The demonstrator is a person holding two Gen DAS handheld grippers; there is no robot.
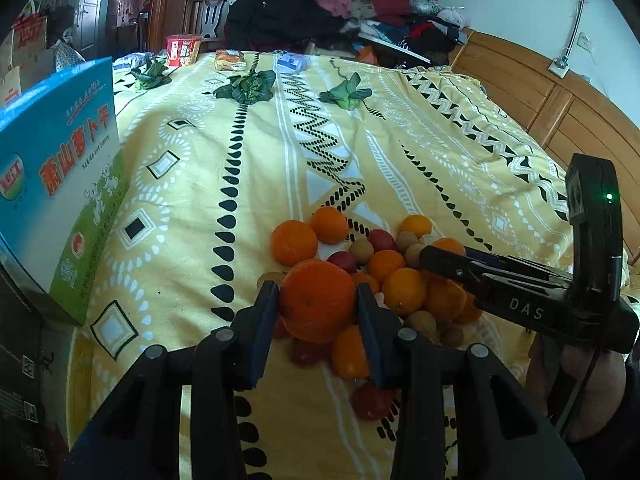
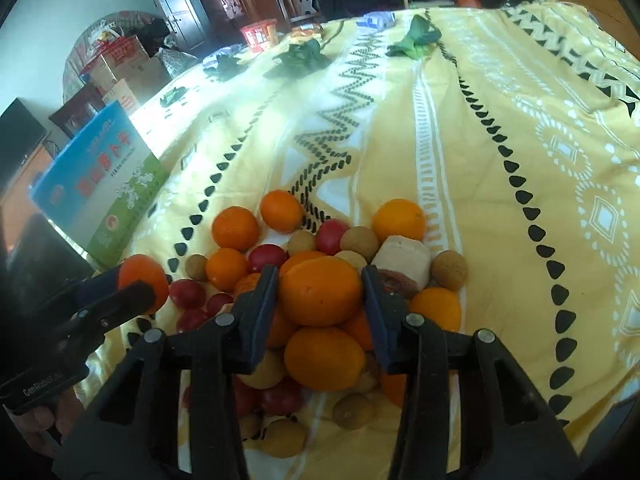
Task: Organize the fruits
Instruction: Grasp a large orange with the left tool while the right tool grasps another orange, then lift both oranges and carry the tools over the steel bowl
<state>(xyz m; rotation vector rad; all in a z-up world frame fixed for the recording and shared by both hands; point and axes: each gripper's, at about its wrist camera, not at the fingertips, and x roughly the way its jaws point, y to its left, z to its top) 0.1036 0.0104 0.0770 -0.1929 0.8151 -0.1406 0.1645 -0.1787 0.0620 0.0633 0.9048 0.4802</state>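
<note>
A heap of oranges, red fruits and small brown fruits lies on a yellow patterned bedspread. Each gripper is clamped on one orange: the left gripper on a darker orange, the right gripper on a paler orange atop the heap. This looks like the picking-up step; next, probably carrying them to a sorted spot, perhaps the blue box to the left, though whether it is open is hidden.

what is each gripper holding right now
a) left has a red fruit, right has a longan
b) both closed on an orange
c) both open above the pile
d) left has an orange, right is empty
b: in the left wrist view the left gripper is clamped on an orange, and in the right wrist view the right gripper presses both sides of another orange on the fruit pile.
</note>
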